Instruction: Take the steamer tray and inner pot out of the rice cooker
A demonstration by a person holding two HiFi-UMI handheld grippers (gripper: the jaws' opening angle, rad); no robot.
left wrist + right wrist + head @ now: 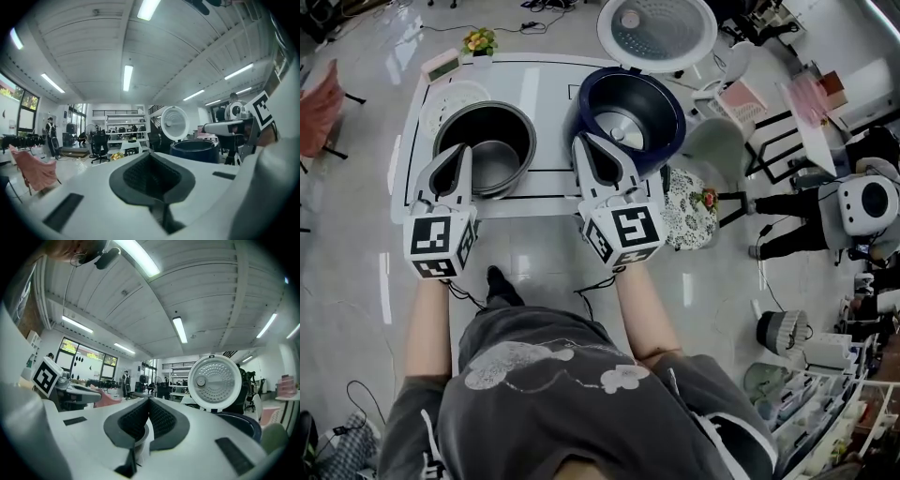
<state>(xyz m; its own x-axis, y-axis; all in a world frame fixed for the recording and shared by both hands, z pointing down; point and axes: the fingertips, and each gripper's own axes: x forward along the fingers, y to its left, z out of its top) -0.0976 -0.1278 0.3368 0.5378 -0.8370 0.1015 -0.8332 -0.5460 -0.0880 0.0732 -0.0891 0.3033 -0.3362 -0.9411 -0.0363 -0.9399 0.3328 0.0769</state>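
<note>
On white table [544, 70], round metal inner pot [492, 141]

Bright, even light from ceiling strips [127, 77]. Glare streaks on glossy floor [386, 286] and table [529, 92]. Gripper views: heavy fisheye, black vignetted corners, near foreground soft, probably out of focus. Head view sharp.

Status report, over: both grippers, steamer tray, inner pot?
Left gripper and right gripper shut, empty. Inner pot and steamer tray out, on the table beside the open rice cooker. Nothing in the way.
</note>
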